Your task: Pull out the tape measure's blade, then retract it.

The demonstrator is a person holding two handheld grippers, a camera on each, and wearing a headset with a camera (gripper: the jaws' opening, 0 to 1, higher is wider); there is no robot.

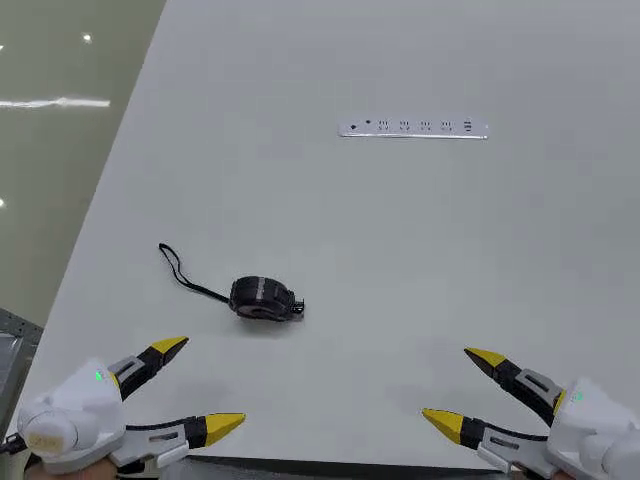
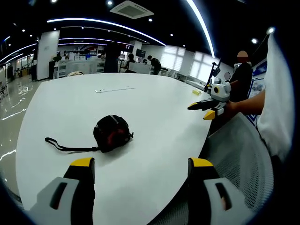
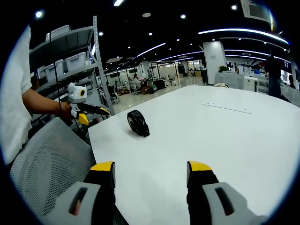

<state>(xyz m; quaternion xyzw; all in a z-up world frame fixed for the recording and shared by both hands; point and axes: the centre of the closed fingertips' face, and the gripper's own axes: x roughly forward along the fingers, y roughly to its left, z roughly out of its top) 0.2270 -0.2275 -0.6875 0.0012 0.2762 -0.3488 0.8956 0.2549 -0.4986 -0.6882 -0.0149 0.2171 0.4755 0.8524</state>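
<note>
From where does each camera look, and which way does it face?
Head view: on the headset, looking forward and down at the table, tape measure and power strip; left gripper and right gripper at the bottom.
Left gripper view: on the left gripper, facing the tape measure; own fingers below, right gripper and an arm at right.
Right gripper view: on the right gripper, facing the tape measure; own fingers below, left gripper at left.
Shared: all see the tape measure.

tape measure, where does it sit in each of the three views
Head view: tape measure left of centre, below the middle.
Left gripper view: tape measure left of centre, slightly below the middle.
Right gripper view: tape measure just left of centre.
Shared landmark: the long white strip farther off.
</note>
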